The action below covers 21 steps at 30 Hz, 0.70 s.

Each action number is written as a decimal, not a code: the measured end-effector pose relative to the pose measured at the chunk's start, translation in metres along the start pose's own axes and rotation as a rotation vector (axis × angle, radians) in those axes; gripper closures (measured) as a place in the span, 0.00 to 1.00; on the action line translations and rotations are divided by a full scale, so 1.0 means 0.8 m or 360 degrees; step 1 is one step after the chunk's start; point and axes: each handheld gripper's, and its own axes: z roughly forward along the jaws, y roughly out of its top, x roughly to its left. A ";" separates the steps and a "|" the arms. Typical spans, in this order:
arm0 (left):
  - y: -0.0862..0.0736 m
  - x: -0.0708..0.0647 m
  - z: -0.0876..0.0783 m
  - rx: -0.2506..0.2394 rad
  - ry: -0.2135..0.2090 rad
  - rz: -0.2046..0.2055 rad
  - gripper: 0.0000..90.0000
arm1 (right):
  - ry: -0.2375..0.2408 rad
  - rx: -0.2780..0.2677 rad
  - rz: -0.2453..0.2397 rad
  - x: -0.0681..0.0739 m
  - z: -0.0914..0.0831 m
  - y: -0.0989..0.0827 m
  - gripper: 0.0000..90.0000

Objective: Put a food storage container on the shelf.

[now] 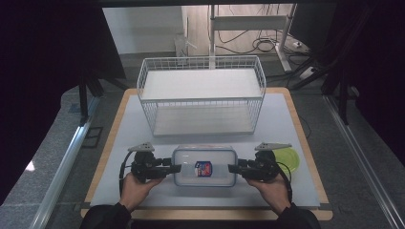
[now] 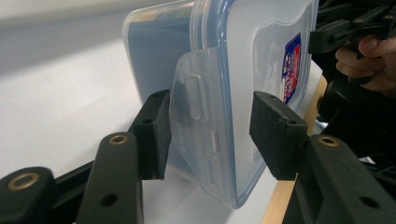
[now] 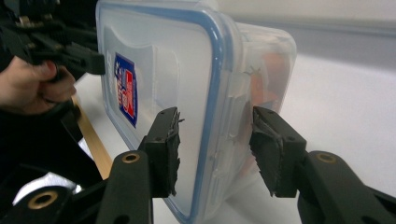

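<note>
Gripped container, red-blue label

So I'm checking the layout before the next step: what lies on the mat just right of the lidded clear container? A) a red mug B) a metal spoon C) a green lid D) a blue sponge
C: in the high view a round green lid lies flat on the mat beside the right end of the clear container, partly behind the right gripper.

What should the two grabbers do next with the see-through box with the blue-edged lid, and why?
Probably lift it together, straight up and level. The left gripper and right gripper each clamp an end latch of the clear plastic box with the blue-rimmed lid, which seems to sit on the white table mat before the white wire basket.
</note>
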 end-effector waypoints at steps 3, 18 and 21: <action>0.014 -0.003 -0.006 -0.0023 0.0019 0.0041 0.55 | 0.0006 -0.0048 -0.0027 0.001 -0.004 0.012 0.60; 0.066 0.001 -0.023 -0.0076 0.0060 0.0101 0.55 | 0.0014 -0.0138 -0.0093 0.000 -0.009 0.065 0.59; 0.072 0.001 -0.025 -0.0080 0.0063 0.0098 0.55 | 0.0015 -0.0140 -0.0099 0.000 -0.010 0.073 0.59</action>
